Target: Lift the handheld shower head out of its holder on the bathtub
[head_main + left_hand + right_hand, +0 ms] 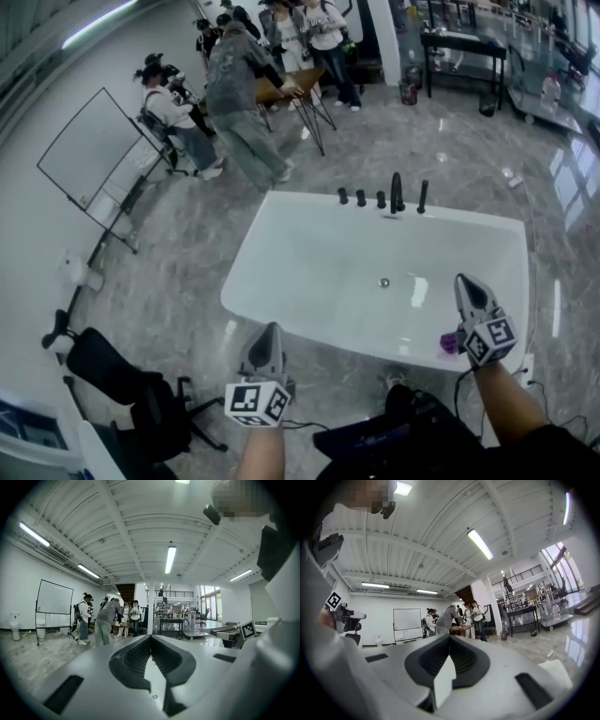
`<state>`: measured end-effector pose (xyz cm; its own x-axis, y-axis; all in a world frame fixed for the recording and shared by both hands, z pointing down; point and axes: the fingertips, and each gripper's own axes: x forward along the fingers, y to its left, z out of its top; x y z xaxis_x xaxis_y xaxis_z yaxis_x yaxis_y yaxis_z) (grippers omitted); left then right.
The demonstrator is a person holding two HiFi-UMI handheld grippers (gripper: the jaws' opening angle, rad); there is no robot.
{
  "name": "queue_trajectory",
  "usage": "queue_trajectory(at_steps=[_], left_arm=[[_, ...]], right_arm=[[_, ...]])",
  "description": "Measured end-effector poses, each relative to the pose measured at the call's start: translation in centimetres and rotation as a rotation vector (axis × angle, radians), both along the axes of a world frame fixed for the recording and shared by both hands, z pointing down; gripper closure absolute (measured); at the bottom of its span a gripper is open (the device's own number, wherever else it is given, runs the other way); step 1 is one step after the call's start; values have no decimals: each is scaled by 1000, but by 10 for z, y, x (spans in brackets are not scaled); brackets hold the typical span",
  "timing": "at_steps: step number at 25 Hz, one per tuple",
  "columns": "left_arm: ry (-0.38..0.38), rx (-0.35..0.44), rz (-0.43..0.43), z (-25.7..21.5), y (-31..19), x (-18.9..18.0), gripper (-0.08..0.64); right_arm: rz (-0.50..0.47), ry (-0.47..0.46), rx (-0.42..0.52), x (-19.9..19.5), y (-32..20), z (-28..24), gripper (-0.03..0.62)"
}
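Bystanders (234, 84) at upper left, well apart from the work, not a factor. Left gripper (270, 330) at lower centre-left: jaws together, nothing between them, hovering short of the near rim of the bathtub (281, 314). My read is there's nothing within reach to grab, so it's carried shut. The tub fills mid-frame. A row of black fittings sits on its far rim, upper centre: knobs (361, 198), spout (397, 192), then a slim upright piece at the right end of the row, probably the handheld shower head (422, 196), seated in its holder. It's too small to be sure. Right gripper (465, 281) at lower right: jaws closed, empty, tips over the tub's near right corner. It's on the shower's side, so likely the picking hand. The target is across the basin from both grippers, and the jaws need to open before contact.
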<state>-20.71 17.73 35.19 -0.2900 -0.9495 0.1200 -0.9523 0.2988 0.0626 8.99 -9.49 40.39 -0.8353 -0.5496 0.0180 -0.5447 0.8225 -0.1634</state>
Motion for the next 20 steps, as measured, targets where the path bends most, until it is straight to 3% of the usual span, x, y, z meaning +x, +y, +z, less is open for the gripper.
queue_trajectory(at_steps=[7,14,20], left_arm=[[-59,-29,7,-14,-67,-31,551],[-74,-16,67,-9,-136,-33,551],[-73,-4,78,-15,-158,-44,551]], right_arm=[[-16,-45,-27,-41,-56,17,588],[18,-14,-51,-38,-102,42,588],[20,19,-47,-42,-117,43,588]])
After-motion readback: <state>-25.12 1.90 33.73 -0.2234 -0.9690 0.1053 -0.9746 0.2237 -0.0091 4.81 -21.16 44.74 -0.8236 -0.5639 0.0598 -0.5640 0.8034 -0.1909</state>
